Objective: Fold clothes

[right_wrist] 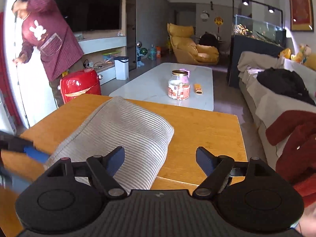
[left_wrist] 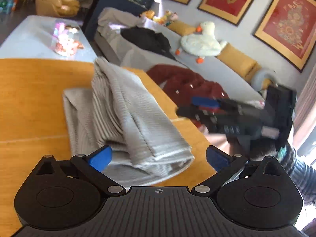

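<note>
Item: grey ribbed garment point(left_wrist: 126, 114), folded into a thick bundle, lying on the orange wooden worktop point(left_wrist: 29, 98) toward its near edge.

Left claw point(left_wrist: 158, 159): blue-padded fingers spread wide, hovering at the bundle's near end, pinching nothing.

Right claw point(right_wrist: 160, 161): fingers spread, empty, over the garment's right near corner; in the left view it shows blurred at the right.

Surroundings: pale coffee table point(right_wrist: 150, 83) beyond the worktop, carrying a glass jar point(right_wrist: 179, 87) and a small orange object point(right_wrist: 198, 88). Right: grey sofa point(right_wrist: 264, 98) with a black garment point(right_wrist: 284, 83), a dark red coat point(left_wrist: 187, 83) and a white goose plush point(left_wrist: 201, 41). Far: yellow lounge chair point(right_wrist: 189, 45), fish tank point(right_wrist: 256, 27), television point(right_wrist: 85, 6). Far left: a person in a maroon sweater point(right_wrist: 47, 37), red container point(right_wrist: 80, 85) beside them.
</note>
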`<state>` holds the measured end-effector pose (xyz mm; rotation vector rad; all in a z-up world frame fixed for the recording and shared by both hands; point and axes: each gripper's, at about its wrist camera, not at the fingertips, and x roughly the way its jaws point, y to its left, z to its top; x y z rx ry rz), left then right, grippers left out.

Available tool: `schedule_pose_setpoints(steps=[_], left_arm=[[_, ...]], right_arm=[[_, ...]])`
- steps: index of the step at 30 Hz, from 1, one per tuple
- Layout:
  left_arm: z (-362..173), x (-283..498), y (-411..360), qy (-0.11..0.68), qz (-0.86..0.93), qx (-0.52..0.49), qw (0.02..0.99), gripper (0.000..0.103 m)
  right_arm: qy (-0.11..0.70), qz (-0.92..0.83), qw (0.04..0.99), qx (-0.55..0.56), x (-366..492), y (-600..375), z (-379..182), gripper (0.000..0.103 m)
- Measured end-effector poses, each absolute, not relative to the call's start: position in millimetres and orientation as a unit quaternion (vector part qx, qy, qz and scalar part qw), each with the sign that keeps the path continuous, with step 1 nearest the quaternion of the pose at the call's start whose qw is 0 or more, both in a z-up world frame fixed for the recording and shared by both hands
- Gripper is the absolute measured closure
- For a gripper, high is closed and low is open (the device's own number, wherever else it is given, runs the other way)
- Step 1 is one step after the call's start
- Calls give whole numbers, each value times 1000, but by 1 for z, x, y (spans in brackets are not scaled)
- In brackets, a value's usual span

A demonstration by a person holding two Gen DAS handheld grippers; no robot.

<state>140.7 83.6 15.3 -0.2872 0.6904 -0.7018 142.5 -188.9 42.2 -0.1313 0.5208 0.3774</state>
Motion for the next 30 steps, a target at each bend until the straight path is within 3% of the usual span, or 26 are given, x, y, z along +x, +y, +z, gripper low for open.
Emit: schedule_pose_setpoints(steps=[4, 6, 11, 17, 21, 30], left_arm=[[7, 167, 106, 333, -256, -167, 892, 1], [-5, 177, 101, 356, -260, -177, 880, 9], [-29, 186, 83, 395, -290, -214, 845, 13], [-33, 160, 30, 378, -336, -163, 847, 10], [-24, 147, 51, 362, -290, -177, 868, 7], [-10, 141, 101, 350, -151, -199, 903, 7]], right_arm=[[250, 243, 934, -83, 114, -170, 30, 38], [258, 258, 926, -99, 110, -158, 24, 44], [262, 212, 931, -138, 121, -169, 25, 44], [224, 161, 953, -123, 124, -194, 49, 39], [199, 197, 950, -136, 112, -183, 52, 28], [187, 214, 928, -241, 129, -114, 10, 28]])
